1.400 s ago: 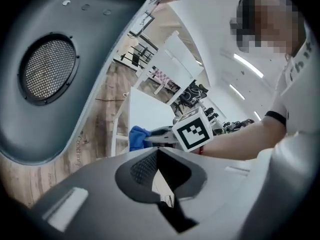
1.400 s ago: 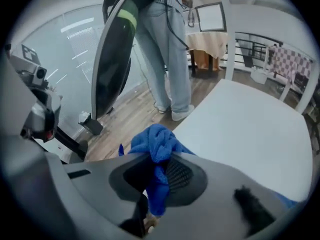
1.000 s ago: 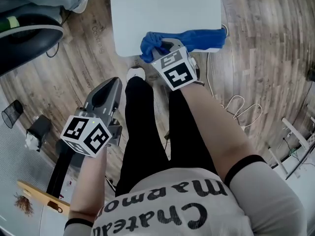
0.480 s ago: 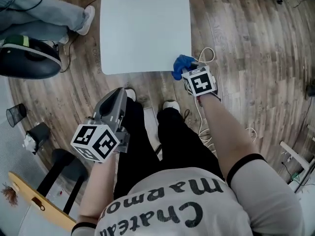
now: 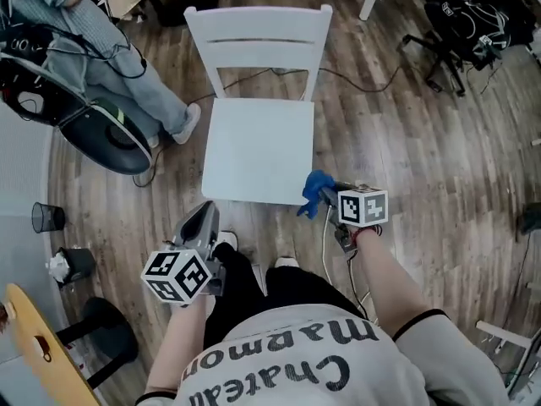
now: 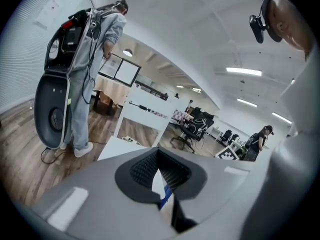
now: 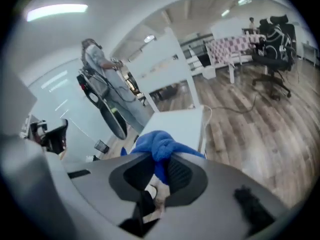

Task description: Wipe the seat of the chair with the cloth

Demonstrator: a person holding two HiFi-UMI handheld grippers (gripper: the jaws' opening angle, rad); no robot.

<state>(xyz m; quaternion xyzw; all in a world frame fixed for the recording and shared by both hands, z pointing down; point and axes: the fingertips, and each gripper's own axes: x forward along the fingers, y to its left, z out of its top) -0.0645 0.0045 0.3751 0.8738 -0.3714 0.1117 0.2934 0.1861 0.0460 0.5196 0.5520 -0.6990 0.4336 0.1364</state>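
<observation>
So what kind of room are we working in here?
Probably an open-plan office or lab: long ceiling strip lights, black swivel office chairs in the background, and cables trailing across the wood-look floor around the white chair.

Wood floor (image 5: 414, 159): white chair (image 5: 258, 155) stands mid-frame, shoes (image 5: 226, 242) just in front of it, mesh bin (image 5: 46, 217) at left, black office chair (image 5: 456, 24) top right.
</observation>
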